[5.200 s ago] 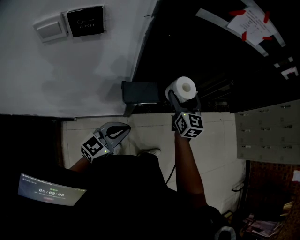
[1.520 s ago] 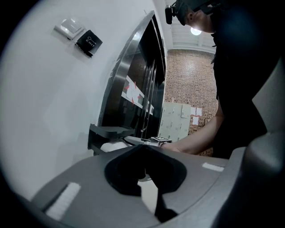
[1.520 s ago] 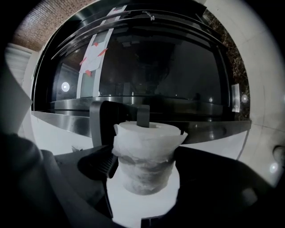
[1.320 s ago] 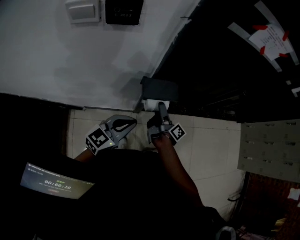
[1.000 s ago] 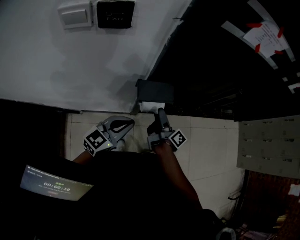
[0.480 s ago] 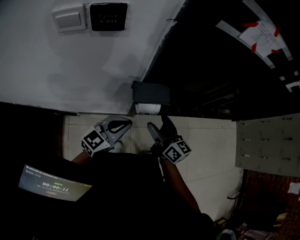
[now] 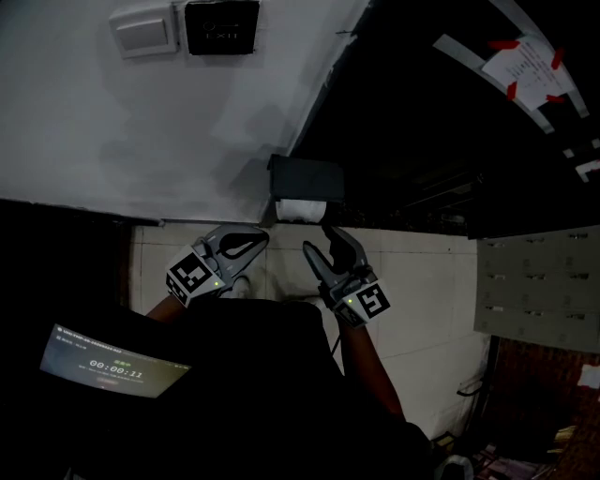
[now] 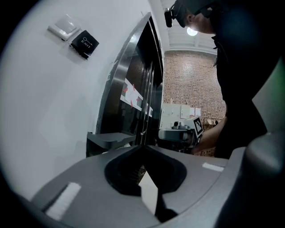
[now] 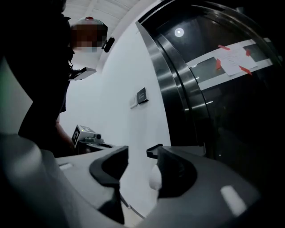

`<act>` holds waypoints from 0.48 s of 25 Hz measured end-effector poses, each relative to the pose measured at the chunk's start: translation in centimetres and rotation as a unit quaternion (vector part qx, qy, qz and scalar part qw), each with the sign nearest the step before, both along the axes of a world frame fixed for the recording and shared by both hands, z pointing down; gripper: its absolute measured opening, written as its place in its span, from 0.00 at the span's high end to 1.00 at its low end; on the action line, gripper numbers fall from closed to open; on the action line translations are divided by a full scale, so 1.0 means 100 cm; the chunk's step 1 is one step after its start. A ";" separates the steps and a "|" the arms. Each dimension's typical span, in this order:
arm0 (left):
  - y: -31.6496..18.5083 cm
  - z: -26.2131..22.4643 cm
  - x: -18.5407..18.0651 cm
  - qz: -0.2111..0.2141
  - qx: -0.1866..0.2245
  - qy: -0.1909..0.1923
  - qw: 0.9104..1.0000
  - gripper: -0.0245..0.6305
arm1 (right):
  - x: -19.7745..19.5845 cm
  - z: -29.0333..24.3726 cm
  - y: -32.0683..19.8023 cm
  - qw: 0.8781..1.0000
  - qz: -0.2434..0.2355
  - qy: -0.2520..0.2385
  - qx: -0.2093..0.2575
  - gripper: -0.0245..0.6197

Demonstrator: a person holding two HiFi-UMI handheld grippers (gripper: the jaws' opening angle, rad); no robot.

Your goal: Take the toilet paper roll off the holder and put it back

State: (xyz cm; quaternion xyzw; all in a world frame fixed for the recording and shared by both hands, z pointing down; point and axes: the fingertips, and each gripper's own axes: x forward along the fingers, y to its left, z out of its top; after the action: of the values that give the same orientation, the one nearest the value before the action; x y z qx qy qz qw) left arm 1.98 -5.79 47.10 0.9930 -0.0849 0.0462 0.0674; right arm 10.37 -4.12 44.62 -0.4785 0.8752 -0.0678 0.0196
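The white toilet paper roll (image 7: 302,209) hangs under the black holder (image 7: 306,176) on the wall, at the edge of the dark glass door. My right gripper (image 7: 319,240) is just below the roll, apart from it. Its jaws are closing and hold nothing. In the right gripper view a bit of the roll (image 9: 154,177) shows behind the right jaw, beyond the gripper (image 9: 139,153). My left gripper (image 7: 255,239) stays to the left, shut and empty. In the left gripper view its tips (image 8: 143,148) meet, and the holder (image 8: 111,139) is ahead.
A white switch plate (image 7: 142,30) and a black exit plate (image 7: 221,25) sit high on the white wall. A paper taped with red tape (image 7: 525,66) hangs on the dark door. Pale floor tiles (image 7: 422,281) lie below. A small timer screen (image 7: 112,364) glows at lower left.
The roll, earlier held up in my right gripper, now sits on the holder. My right gripper has let go, drawn back down and its jaws have narrowed. The left gripper has barely moved.
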 end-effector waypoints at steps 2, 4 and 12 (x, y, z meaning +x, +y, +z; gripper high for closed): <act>0.000 0.000 -0.001 0.000 -0.001 0.000 1.000 0.96 | -0.005 -0.003 0.006 1.000 -0.017 -0.008 0.006 0.89; 0.001 0.001 -0.001 0.002 -0.001 0.000 1.000 0.96 | -0.008 -0.004 0.009 0.999 -0.025 -0.022 0.010 0.96; 0.001 0.003 -0.003 0.007 0.003 0.002 1.000 0.96 | -0.018 0.003 0.008 0.999 -0.035 -0.022 0.009 0.96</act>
State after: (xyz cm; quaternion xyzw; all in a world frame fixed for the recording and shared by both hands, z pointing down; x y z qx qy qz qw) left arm 1.70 -5.64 47.38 0.9938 -0.0783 0.0446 0.0646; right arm 8.53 -3.30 44.93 -0.4460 0.8913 -0.0708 0.0411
